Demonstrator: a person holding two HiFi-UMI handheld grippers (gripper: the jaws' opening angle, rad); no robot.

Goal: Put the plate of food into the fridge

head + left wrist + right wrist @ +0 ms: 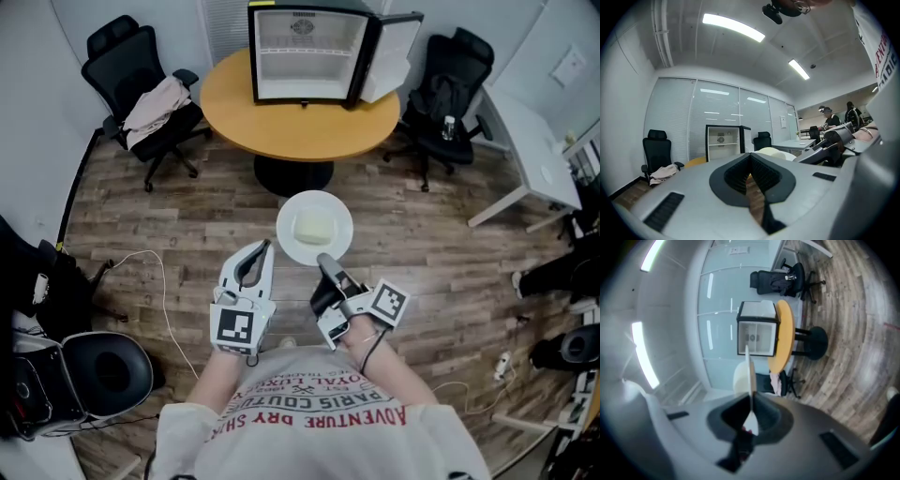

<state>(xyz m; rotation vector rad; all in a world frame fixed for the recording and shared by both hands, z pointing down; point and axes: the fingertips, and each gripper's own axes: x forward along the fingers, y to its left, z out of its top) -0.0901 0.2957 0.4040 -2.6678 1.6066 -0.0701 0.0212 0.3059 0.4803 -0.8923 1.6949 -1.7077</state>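
A white plate with a pale yellow block of food on it hangs over the wooden floor, held level. My right gripper is shut on its near rim. In the right gripper view the plate shows edge-on, clamped between the jaws. My left gripper hovers just left of the plate, shut and holding nothing; in its own view the pads meet at the tips. The small fridge stands on the round yellow table ahead, its door swung open to the right.
A black chair with cloth draped on it stands left of the table, and another black chair stands to its right. A white desk is further right. A white cable lies on the floor.
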